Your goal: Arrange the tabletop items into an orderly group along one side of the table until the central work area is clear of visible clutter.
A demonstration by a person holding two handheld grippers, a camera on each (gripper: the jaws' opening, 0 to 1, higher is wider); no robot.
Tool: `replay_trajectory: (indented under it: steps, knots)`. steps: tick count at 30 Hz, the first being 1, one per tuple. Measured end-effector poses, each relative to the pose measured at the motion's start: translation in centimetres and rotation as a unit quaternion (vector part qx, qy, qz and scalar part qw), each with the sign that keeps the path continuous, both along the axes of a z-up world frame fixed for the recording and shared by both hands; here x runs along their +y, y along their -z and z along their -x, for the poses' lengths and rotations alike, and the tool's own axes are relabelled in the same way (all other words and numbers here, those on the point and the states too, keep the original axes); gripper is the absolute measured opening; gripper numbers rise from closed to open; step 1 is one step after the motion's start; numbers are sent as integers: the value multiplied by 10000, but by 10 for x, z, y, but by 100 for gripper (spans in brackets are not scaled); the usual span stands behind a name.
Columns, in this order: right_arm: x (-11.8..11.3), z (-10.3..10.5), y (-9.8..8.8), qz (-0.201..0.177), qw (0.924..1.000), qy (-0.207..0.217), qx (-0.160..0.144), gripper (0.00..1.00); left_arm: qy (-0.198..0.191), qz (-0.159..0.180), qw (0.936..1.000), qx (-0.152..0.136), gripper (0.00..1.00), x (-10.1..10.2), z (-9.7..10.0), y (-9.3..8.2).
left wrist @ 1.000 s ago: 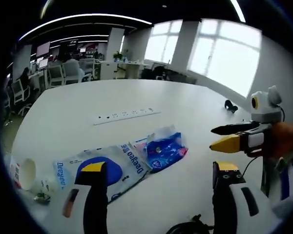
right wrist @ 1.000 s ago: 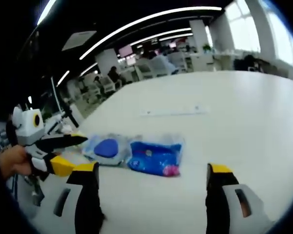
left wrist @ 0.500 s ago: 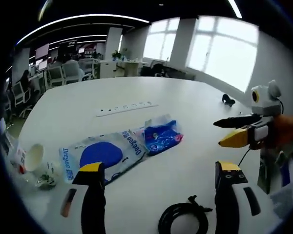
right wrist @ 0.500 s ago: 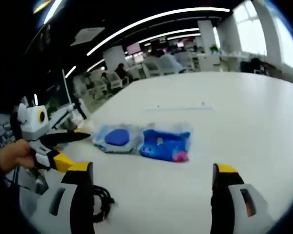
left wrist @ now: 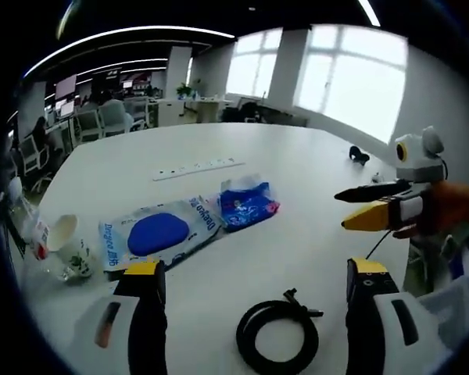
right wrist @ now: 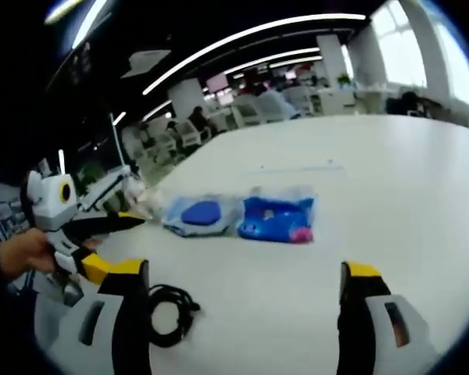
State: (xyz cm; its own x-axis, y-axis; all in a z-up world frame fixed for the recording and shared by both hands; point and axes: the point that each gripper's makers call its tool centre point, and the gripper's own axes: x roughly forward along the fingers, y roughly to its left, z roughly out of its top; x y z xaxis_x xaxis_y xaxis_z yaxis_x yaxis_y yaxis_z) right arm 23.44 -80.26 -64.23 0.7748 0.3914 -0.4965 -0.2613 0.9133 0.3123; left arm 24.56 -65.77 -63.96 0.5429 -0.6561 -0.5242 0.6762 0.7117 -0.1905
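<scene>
**Both hand-held grippers empty above scattered clutter**

The left hand-held gripper (left wrist: 250, 285) and right hand-held gripper (right wrist: 242, 281) hover with jaws spread wide, gripping nothing, apparently poised to choose a first item. Nearest lies a coiled black cable (left wrist: 277, 340). Beyond it, mid-tabletop (left wrist: 297, 187), a white pouch with a blue oval (left wrist: 160, 234) touches a blue packet (left wrist: 245, 207). At the left edge sit a tipped paper cup (left wrist: 61, 234) and crumpled wrappers. A power strip (left wrist: 197, 167) lies farther off. Nothing blocks the approach.

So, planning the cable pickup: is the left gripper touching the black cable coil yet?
Apart. Left gripper view: the left gripper hangs open, and the cable coil lies on bare table between its jaws.
</scene>
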Motion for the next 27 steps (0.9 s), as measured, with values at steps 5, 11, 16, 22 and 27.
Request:
replay_trajectory:
  steps: [5,11,16,22,27]
  knots:
    - [9,9,5,-78,10000,-24,-7,100,-6,-62,10000,78,98,7,12,8]
    - [19,15,10,-274,9996,51,-17,100,-36,-192,9998,78,99,16,21,14]
    - [31,24,21,-142,9998,-102,132,100,-139,-424,9990,-65,99,29,25,22]
    - [38,32,31,-152,9994,-96,288,100,-310,-507,9982,118,98,39,32,38]
    - [43,34,37,-119,9991,-103,391,100,-496,-604,9968,153,97,47,31,47]
